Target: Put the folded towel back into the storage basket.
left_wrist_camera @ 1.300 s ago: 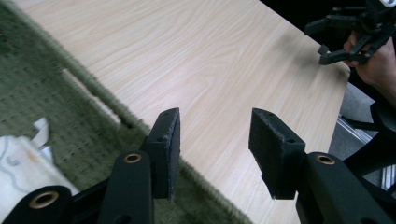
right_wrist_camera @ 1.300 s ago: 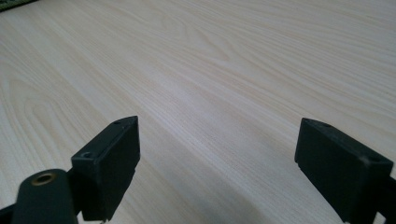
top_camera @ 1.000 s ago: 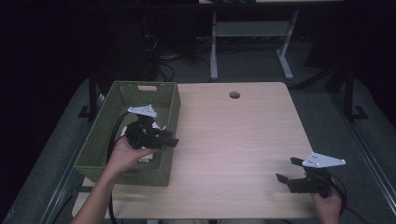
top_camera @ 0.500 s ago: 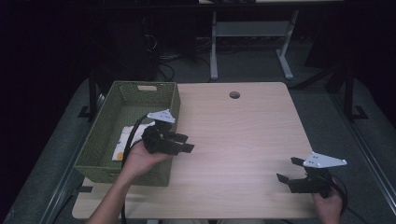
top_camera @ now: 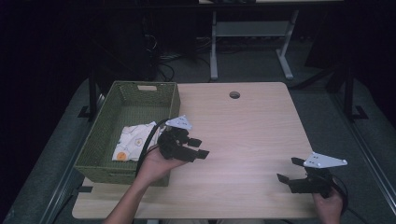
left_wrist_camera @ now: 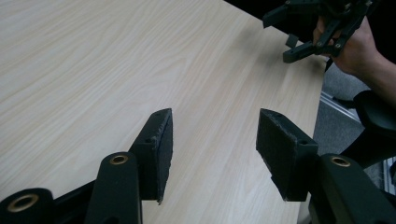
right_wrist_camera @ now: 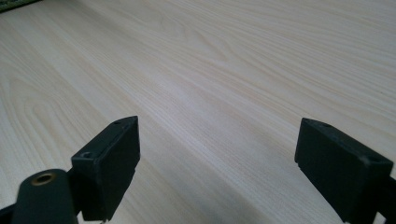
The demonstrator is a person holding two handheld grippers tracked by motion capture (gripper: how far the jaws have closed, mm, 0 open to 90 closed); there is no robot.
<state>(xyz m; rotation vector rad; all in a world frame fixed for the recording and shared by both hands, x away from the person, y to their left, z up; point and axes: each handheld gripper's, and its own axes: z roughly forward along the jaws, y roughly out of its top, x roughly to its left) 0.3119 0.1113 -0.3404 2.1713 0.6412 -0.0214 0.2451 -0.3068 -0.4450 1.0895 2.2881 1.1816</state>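
Observation:
My left gripper point(top_camera: 200, 148) is held just right of the green woven basket point(top_camera: 95, 149), over the wooden table point(top_camera: 243, 130), open with nothing between its jaws. In the left gripper view its jaws stand apart above bare wood point(left_wrist_camera: 214, 154). A white patterned cloth point(top_camera: 133, 140) lies inside the basket. My right gripper point(top_camera: 289, 169) rests near the table's front right corner, open and empty. Its jaws are spread wide in the right gripper view point(right_wrist_camera: 217, 168). The left gripper view also catches the right gripper point(left_wrist_camera: 299, 32) far off, in a hand.
A round cable hole point(top_camera: 234, 94) sits near the table's far edge. Beyond the table stand the legs of a white desk frame point(top_camera: 252, 42) on a dark floor. Grey carpet borders the table on both sides.
My left gripper has come out of the basket and moved right over the table, leaving the cloth inside. The right gripper has stayed still.

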